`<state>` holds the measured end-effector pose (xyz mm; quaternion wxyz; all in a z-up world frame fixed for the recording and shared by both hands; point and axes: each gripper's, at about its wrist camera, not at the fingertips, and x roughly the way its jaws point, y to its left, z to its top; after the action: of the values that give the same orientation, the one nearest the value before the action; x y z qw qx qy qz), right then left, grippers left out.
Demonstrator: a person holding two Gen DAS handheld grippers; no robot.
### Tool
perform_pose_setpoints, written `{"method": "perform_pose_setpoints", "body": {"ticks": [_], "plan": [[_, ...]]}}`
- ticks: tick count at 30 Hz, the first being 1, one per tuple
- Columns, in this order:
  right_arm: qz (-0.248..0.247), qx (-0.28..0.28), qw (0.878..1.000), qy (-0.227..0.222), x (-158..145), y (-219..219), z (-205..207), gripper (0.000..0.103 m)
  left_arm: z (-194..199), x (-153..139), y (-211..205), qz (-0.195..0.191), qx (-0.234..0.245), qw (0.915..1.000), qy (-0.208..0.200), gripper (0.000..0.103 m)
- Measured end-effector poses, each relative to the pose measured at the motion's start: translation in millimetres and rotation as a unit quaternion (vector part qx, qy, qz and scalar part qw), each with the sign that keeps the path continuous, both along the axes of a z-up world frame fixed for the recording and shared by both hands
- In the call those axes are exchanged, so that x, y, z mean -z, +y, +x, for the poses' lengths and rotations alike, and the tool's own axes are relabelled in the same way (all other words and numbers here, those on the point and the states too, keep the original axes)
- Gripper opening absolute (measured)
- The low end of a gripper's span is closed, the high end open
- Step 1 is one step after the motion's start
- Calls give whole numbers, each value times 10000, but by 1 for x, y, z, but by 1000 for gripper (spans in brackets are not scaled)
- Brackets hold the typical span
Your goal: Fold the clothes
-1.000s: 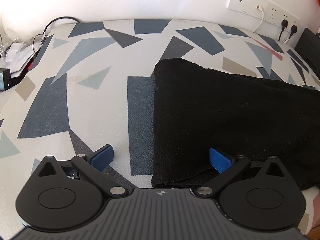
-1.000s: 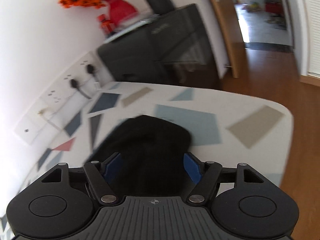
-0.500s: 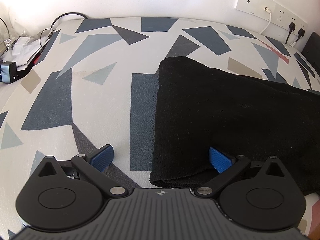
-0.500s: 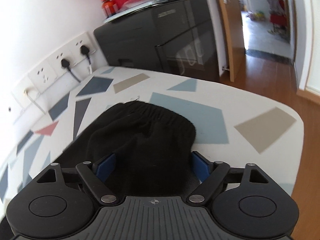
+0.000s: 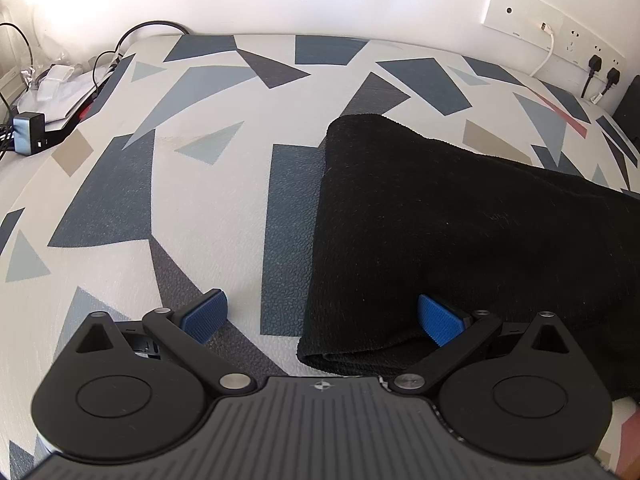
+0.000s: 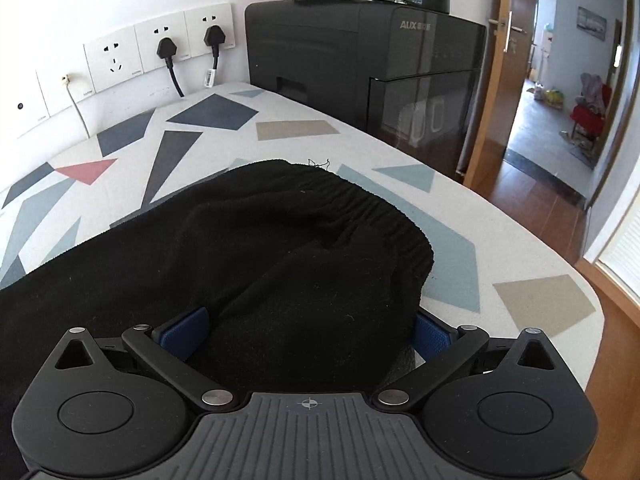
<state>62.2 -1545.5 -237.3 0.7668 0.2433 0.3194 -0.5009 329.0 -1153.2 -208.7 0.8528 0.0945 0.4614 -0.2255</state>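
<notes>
Black folded trousers (image 5: 460, 232) lie flat on the table with the geometric-pattern cover (image 5: 192, 208). In the left wrist view their leg end is at the right, and my left gripper (image 5: 322, 316) is open, with its blue fingers either side of the near left corner of the cloth. In the right wrist view the elastic waistband end (image 6: 360, 208) lies near the table's right edge. My right gripper (image 6: 308, 332) is open and straddles the near part of the trousers (image 6: 240, 260), with cloth between its blue pads.
Wall sockets with plugs (image 6: 168, 48) line the back wall. A black AUX appliance (image 6: 360, 64) stands at the table's far right end. Cables and a charger (image 5: 28, 132) lie at the far left. The table edge (image 6: 560, 264) drops to a wooden floor.
Both grippers have lowered and steadied over the trousers. The right wrist view has tilted down and levelled, so the waistband is closer and sharper. Both stay open.
</notes>
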Motion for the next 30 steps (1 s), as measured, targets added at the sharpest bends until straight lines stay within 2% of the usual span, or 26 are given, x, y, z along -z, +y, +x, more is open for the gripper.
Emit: {"method": "perform_pose_setpoints", "body": {"ticks": [13, 26, 30], "plan": [[-12, -95, 10000, 28, 0, -2, -1, 102, 0, -1, -1, 34, -199, 9998, 92, 103], [31, -83, 10000, 3, -1, -3, -1, 102, 2, -1, 0, 45, -149, 9997, 164, 103], [279, -16, 9990, -363, -5, -10, -11, 102, 2, -1, 0, 51, -126, 9998, 141, 103]]}}
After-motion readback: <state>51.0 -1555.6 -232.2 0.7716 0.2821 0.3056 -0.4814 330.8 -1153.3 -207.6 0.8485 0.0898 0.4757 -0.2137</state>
